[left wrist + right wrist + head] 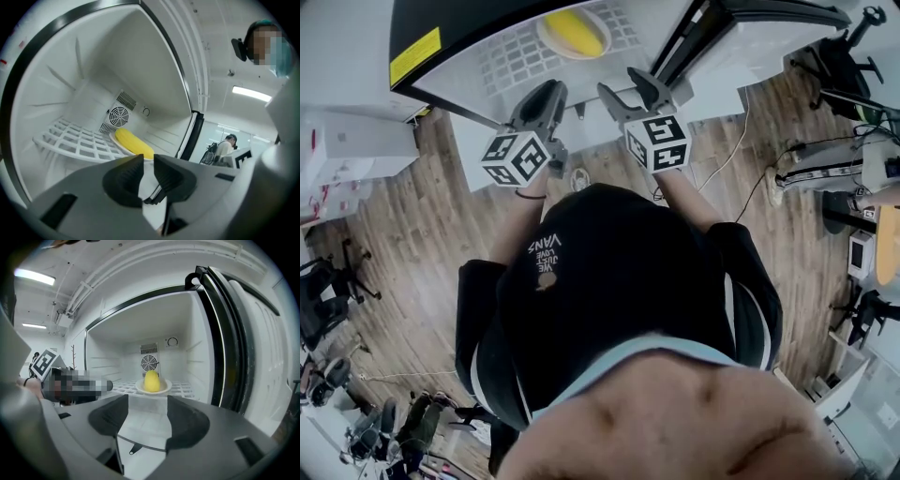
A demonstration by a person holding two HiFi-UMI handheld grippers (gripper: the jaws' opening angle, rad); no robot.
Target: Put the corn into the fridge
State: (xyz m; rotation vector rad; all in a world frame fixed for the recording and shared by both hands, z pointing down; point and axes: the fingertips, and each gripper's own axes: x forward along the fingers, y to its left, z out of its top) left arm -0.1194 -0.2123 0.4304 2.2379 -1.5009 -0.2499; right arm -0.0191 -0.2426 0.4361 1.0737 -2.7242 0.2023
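The yellow corn [575, 33] lies on a white plate [546, 37] on the fridge's white wire shelf [511, 61]. It also shows as corn [133, 142] in the left gripper view and as corn [151, 380] on its plate [164, 389] in the right gripper view. My left gripper [546, 101] hovers just outside the fridge opening, jaws almost together and holding nothing [149, 159]. My right gripper [628, 92] is beside it, also short of the shelf, with its jaws spread and nothing between them [147, 401]. Neither gripper touches the corn or the plate.
The fridge door [225, 333] stands open at the right, its black seal close to my right gripper. A round fan grille [149, 363] sits on the back wall behind the plate. White boxes [347, 145], office chairs [323, 291] and cables [741, 150] are on the wooden floor.
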